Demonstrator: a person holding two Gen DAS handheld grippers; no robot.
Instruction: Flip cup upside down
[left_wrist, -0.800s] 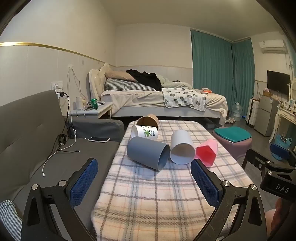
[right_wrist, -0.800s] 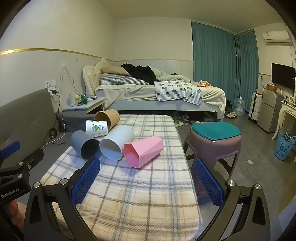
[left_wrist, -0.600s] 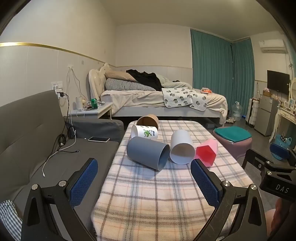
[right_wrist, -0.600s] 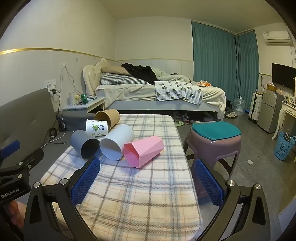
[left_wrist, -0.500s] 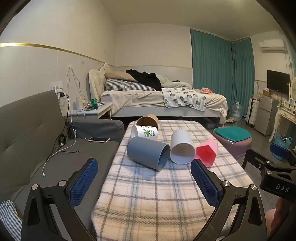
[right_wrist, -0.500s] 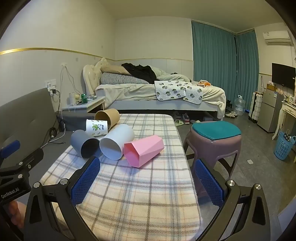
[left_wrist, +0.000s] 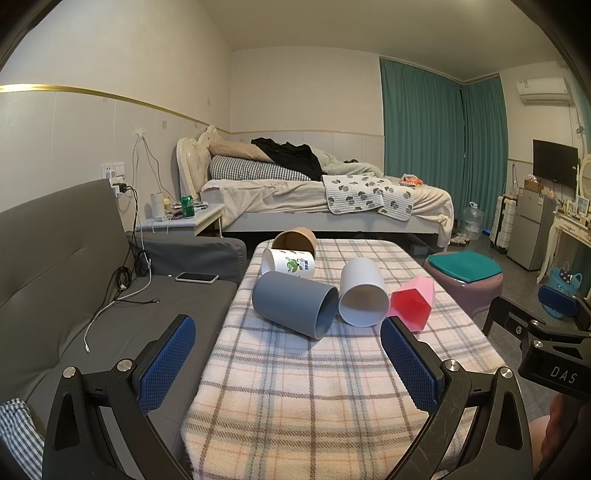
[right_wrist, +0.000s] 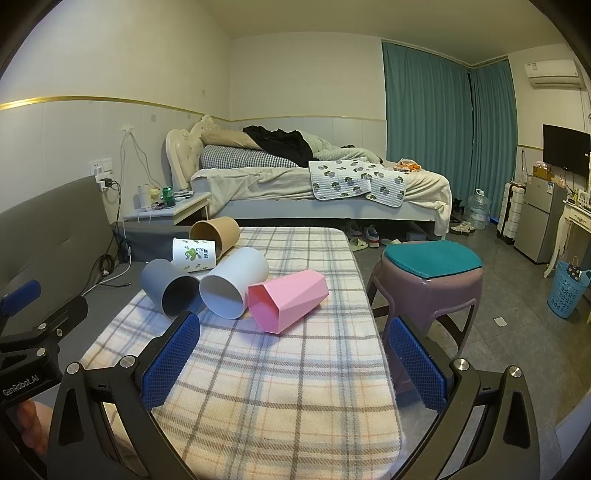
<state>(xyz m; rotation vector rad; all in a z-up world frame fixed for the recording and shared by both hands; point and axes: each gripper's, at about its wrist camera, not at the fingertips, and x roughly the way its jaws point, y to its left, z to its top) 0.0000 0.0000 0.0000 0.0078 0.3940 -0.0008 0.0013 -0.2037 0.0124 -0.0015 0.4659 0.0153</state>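
Several cups lie on their sides on a plaid-covered table (left_wrist: 314, 387): a grey cup (left_wrist: 293, 304), a white cup (left_wrist: 362, 297), a pink faceted cup (left_wrist: 412, 304), a white printed cup (left_wrist: 288, 262) and a brown paper cup (left_wrist: 295, 238). In the right wrist view they are the grey cup (right_wrist: 170, 288), white cup (right_wrist: 234, 282), pink cup (right_wrist: 288, 301), printed cup (right_wrist: 194, 254) and brown cup (right_wrist: 216, 230). My left gripper (left_wrist: 288, 369) is open and empty, short of the grey cup. My right gripper (right_wrist: 291, 367) is open and empty, short of the pink cup.
A grey sofa (left_wrist: 55, 295) with a phone (left_wrist: 196, 277) and cables lies left of the table. A purple stool with a teal cushion (right_wrist: 432, 269) stands right of it. A bed (right_wrist: 314, 188) is behind. The table's plaid cloth (right_wrist: 273, 387) lies under both grippers.
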